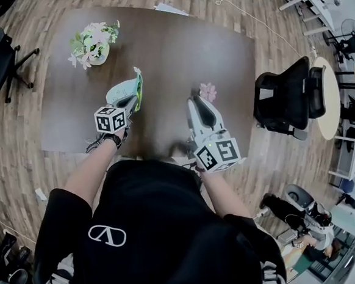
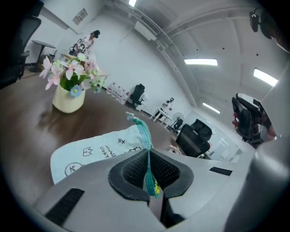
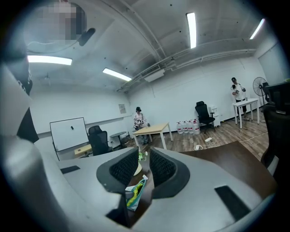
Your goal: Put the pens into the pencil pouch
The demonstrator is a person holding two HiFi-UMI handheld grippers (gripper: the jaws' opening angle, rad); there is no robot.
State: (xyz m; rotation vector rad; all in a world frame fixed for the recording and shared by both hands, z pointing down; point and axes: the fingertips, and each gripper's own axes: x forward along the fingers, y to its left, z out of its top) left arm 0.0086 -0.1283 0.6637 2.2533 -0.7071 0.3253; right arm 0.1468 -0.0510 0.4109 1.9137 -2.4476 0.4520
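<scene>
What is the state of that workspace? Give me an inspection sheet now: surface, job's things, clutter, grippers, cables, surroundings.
Surface: dark brown table.
Job's things: pale blue pencil pouch in the left gripper's grip, something yellow-green at its zipper edge; no loose pens seen.
Clutter: vase of flowers near the far left corner; small pink flower-shaped thing by the right gripper's tip, identity unclear.
Grippers: left gripper shut on the pouch's zipper edge; right gripper jaws apart, nothing between the pads.
Cables: white cable on the floor beyond the table.
Surroundings: wooden floor; black office chair to the right; a person at a far desk.
</scene>
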